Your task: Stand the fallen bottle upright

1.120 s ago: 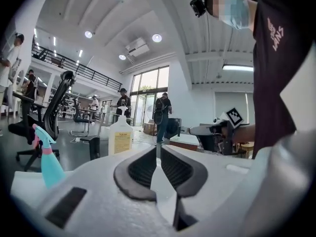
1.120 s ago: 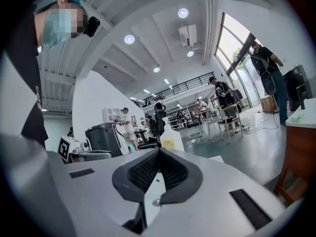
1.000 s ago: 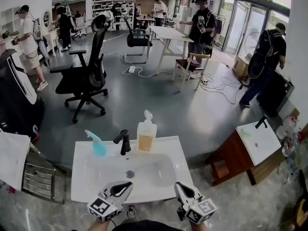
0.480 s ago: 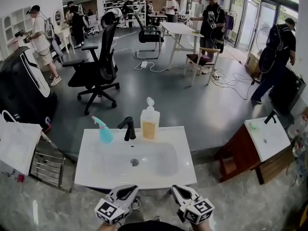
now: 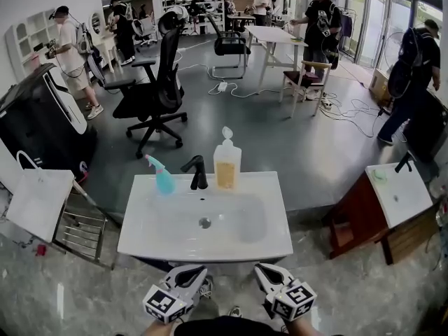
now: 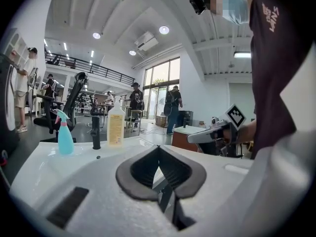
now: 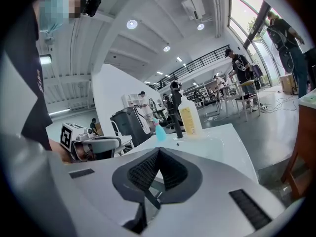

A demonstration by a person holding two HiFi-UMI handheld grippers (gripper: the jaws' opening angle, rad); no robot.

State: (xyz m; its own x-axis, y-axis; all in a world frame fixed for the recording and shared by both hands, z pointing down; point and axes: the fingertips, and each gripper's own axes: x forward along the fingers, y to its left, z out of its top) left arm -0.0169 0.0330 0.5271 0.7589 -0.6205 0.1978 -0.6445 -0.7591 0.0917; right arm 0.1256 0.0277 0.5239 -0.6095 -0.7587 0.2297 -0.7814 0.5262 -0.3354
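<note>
Hovering short of sink (image 5: 140,242): left gripper (image 5: 194,270), right gripper (image 5: 265,269), jaws together, empty. Upright at back rim: spray bottle (image 5: 164,180), tap (image 5: 199,173), soap bottle (image 5: 227,169).

Open-plan office doubling as a test lab: grey polished floor (image 5: 280,142), black mesh swivel chairs (image 5: 157,89), white worktables (image 5: 280,35), loose cables (image 5: 241,94) trailing across the floor. Full-height glass frontage (image 5: 367,12). Freestanding white ceramic washbasin mock-up (image 5: 143,240), with a second white basin on a wooden cabinet (image 5: 402,203) nearby.
</note>
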